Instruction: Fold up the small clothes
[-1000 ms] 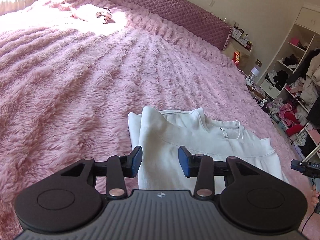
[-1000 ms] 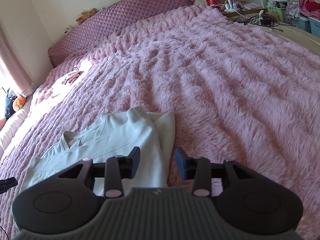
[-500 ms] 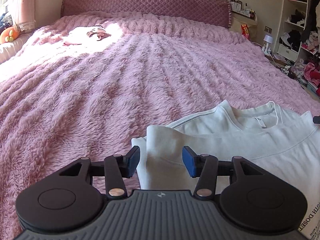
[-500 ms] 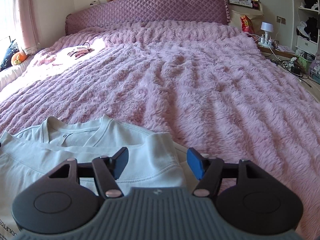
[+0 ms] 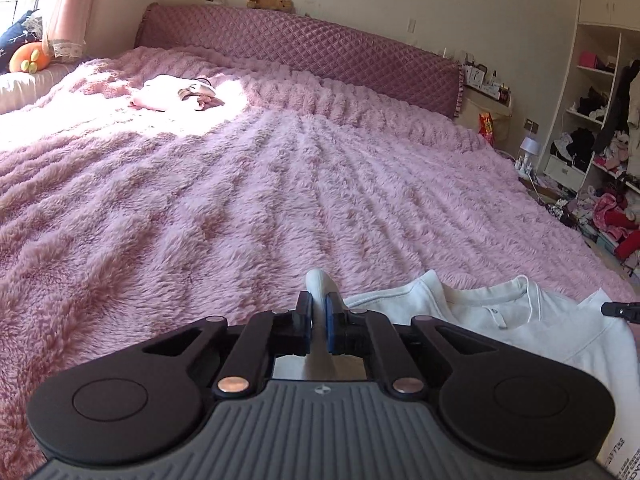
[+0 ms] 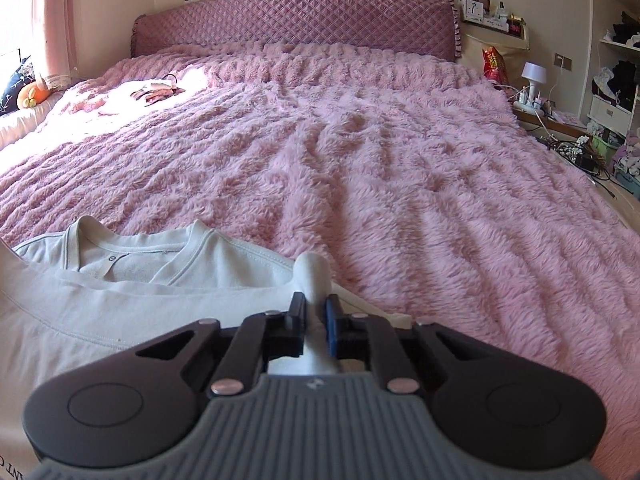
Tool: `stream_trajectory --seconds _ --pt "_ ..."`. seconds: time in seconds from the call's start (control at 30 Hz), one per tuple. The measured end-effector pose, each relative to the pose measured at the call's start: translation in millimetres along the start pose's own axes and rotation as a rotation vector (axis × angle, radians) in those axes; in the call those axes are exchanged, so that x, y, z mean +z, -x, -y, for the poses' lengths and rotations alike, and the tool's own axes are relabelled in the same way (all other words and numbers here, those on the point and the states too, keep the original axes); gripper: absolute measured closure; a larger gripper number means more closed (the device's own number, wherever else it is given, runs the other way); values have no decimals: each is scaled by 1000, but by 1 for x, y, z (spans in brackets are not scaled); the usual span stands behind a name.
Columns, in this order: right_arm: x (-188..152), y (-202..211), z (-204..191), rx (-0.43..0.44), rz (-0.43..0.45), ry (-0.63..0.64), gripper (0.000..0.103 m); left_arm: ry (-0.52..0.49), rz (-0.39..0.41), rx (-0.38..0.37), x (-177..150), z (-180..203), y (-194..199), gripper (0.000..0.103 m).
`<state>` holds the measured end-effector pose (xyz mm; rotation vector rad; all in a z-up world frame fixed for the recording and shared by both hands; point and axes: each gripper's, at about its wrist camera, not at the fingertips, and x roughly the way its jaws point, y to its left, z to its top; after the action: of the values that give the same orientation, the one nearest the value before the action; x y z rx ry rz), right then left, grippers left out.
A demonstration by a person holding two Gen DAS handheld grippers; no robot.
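Note:
A white sweatshirt lies partly folded on the pink plush blanket at the near edge of the bed, its neckline facing the headboard. My left gripper is closing on the shirt's left corner, and a pinch of white fabric stands up between its pads. In the right wrist view the same sweatshirt fills the lower left. My right gripper is closing on its right corner, with a fold of cloth squeezed between the pads. Both grippers point toward the headboard.
A small pile of pinkish clothes lies in a sun patch far up the bed. The quilted purple headboard stands behind it. Open shelves crammed with clothes and a bedside lamp are to the right, beyond the bed's edge.
Both grippers went from open over the shirt's corners to pinching the fabric. Both views swung round from slanted to face the headboard.

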<state>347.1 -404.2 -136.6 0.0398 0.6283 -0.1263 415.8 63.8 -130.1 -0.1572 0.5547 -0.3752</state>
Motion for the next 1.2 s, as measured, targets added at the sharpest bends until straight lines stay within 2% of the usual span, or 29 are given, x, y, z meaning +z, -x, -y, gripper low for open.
stream_trajectory --seconds 0.03,0.07,0.17,0.2,0.3,0.33,0.4,0.47,0.57,0.67,0.7,0.8,0.93,1.0,1.07,1.2 --pt "1 4 0 -17 27 -6 98 40 17 13 5 -5 1 96" --pt "3 5 1 -28 38 -14 98 63 -1 29 8 -9 -3 96" --pt "6 -8 1 -66 12 -30 99 48 -53 101 7 -10 -19 96" --pt "6 -12 1 -89 3 -34 103 40 -85 130 4 -10 -26 96" --pt "4 -31 7 -152 -68 -51 103 39 -166 184 -7 -11 -43 95" --pt "1 -35 12 -167 -93 -67 103 54 -174 179 -10 -13 -43 93" --pt "-4 -28 21 -157 -73 -118 103 84 -152 181 -11 -17 -36 82" --pt "-7 -14 27 -116 -54 -129 101 101 -148 140 -6 -22 -27 61" --pt "-12 18 31 -36 -31 -109 99 115 -109 93 1 -28 -1 59" --pt "-22 56 37 57 -19 -138 70 124 -106 18 -2 -33 35 56" --pt "-26 66 39 74 -14 -146 64 119 -107 -9 -6 -34 49 56" --pt "-44 95 44 138 -46 -169 62 118 -136 -73 -28 -34 88 53" --pt "-77 120 51 166 -99 -214 61 143 -192 -143 -65 -34 127 53" --pt "-96 132 53 186 -123 -254 56 158 -213 -174 -81 -35 139 50" --pt "-114 140 54 192 -141 -273 53 163 -249 -188 -93 -35 141 46" --pt "-139 147 52 226 -185 -299 53 203 -300 -169 -113 -40 134 46"
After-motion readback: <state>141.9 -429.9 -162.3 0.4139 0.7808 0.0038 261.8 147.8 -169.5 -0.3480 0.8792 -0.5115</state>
